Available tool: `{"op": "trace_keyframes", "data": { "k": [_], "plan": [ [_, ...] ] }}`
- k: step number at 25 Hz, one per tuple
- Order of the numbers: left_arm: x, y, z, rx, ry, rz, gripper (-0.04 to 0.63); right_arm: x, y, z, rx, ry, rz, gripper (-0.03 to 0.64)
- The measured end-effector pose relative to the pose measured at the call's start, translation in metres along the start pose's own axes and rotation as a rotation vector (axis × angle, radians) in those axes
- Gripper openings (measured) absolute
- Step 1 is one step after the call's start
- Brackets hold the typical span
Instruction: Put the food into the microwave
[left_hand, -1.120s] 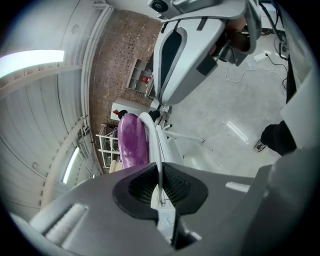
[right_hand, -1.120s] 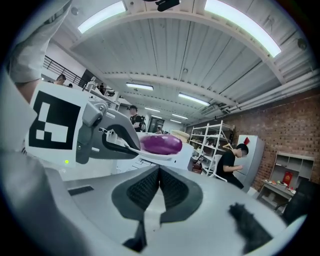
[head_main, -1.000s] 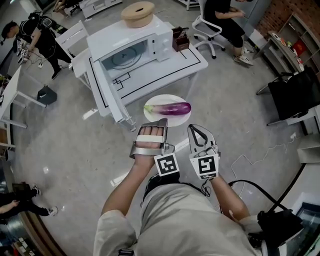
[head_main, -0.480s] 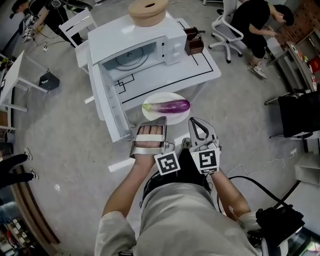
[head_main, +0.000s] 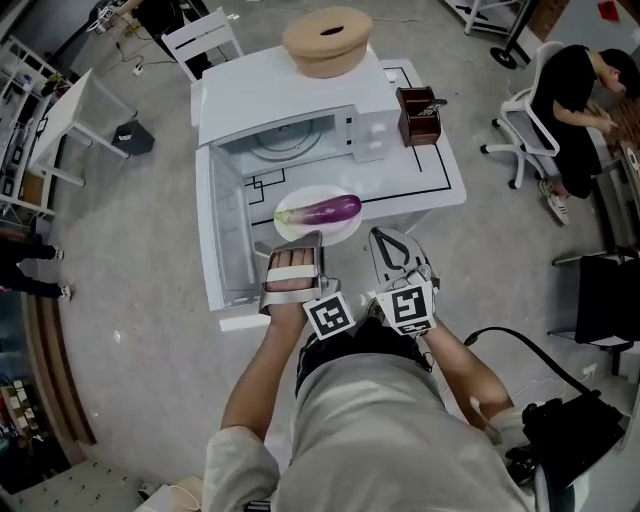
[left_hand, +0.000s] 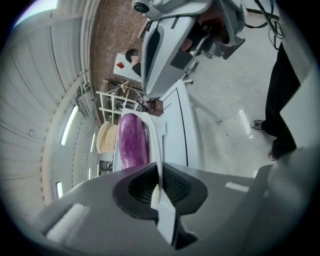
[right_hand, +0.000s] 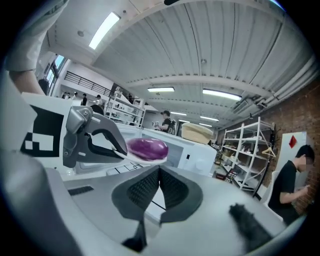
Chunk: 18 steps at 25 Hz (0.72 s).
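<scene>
A purple eggplant (head_main: 325, 210) lies on a white plate (head_main: 341, 232), which I carry in the air over the front edge of the white table (head_main: 410, 185). My left gripper (head_main: 312, 238) is shut on the plate's near rim, which shows as a thin white edge between its pads (left_hand: 159, 182). My right gripper (head_main: 375, 235) is shut on the rim's right side, and the eggplant (right_hand: 147, 148) lies just past its closed jaws. The white microwave (head_main: 300, 95) stands beyond the plate with its cavity (head_main: 283, 142) exposed and its door (head_main: 228, 230) swung out to the left.
A tan wooden lid (head_main: 328, 40) rests on top of the microwave. A brown box (head_main: 420, 115) stands on the table to its right. A seated person (head_main: 575, 95) is at the far right, and a white chair (head_main: 205, 40) stands behind the table.
Both grippers have carried the plate with the eggplant forward, from over the floor to the table's front edge beside the open door. The grip on the plate is unchanged.
</scene>
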<state>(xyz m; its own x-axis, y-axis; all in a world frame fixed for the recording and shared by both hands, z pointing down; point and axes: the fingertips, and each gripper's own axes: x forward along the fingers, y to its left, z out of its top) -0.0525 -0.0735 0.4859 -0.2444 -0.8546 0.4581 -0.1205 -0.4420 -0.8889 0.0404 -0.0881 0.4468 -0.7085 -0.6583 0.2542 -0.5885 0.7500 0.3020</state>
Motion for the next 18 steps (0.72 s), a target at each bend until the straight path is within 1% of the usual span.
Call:
{"op": "trace_keyframes", "data": {
  "k": [3,6,11,15,18],
  "plan": [
    [0.019,-0.003,-0.005,-0.010,0.077,-0.020,0.028,0.017,-0.013,0.001,-0.018,-0.025,0.046,0.011],
    [0.028,-0.005,-0.009,-0.019,0.125,-0.037,0.028,0.029,-0.019,0.002,-0.013,-0.040,0.084,0.011],
    [0.049,-0.006,-0.017,-0.030,0.168,-0.034,0.028,0.052,-0.021,-0.002,-0.011,-0.053,0.129,0.011],
    [0.068,-0.016,-0.023,-0.041,0.197,-0.053,0.028,0.071,-0.019,-0.021,-0.011,-0.029,0.152,0.011],
    [0.080,-0.013,-0.026,-0.043,0.207,-0.037,0.028,0.080,-0.020,-0.026,-0.003,-0.031,0.160,0.011]
  ]
}}
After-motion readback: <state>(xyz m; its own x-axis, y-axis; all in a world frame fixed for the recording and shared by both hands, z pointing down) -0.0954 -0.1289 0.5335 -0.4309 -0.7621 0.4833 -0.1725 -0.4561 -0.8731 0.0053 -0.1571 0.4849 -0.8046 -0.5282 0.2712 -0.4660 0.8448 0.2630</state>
